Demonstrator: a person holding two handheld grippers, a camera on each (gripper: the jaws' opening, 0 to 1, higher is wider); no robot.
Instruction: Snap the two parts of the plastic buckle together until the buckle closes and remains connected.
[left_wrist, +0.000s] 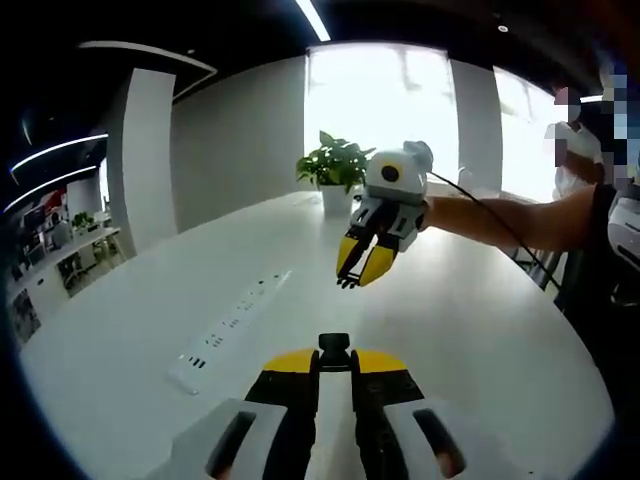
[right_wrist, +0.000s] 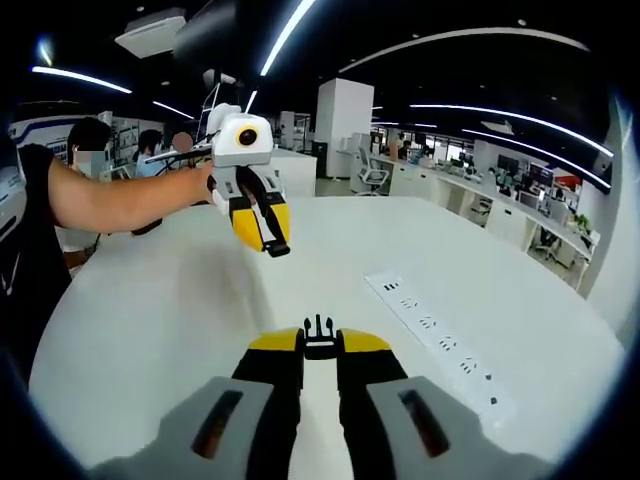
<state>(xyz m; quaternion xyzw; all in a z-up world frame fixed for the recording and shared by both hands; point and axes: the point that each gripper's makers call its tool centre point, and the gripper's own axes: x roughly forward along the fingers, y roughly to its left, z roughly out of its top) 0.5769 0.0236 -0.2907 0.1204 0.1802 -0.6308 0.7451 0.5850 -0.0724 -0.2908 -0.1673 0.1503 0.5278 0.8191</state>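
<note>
Table (left_wrist: 480, 330): white, oval, spreading under both grippers in both views.
Power strip (left_wrist: 230, 328): long white strip with sockets, lying flat on the table; at about 9 o'clock of the left gripper's tips in the left gripper view, at about 3 o'clock of the right gripper's tips in the right gripper view (right_wrist: 440, 345).
Left gripper (left_wrist: 334, 362): yellow-tipped black jaws rise from 6 o'clock of the left gripper view, drawn close together and pinching a small black buckle part between the tips. In the right gripper view it hangs above the table at about 11 o'clock (right_wrist: 272, 238), held out by a bare arm, tips pointing down.
Socket part (left_wrist: 334, 349): black, blocky piece, sticking out just past the left gripper's tips, above the table.
Plant (left_wrist: 335, 165): green, in a white pot, at the table's far edge, at 12 o'clock in the left gripper view.
Right gripper (right_wrist: 319, 343): jaws rise from 6 o'clock of the right gripper view, close together and nipping the other black buckle piece. In the left gripper view it floats at about 1 o'clock (left_wrist: 357, 275), tips down, something small and dark at them.
Prong part (right_wrist: 319, 338): black, with prongs pointing away from the camera, held at the right gripper's tips.
Buckle state: the two parts are well apart, one in each gripper, not joined.
Person: bare forearm reaches in behind each far gripper.
</note>
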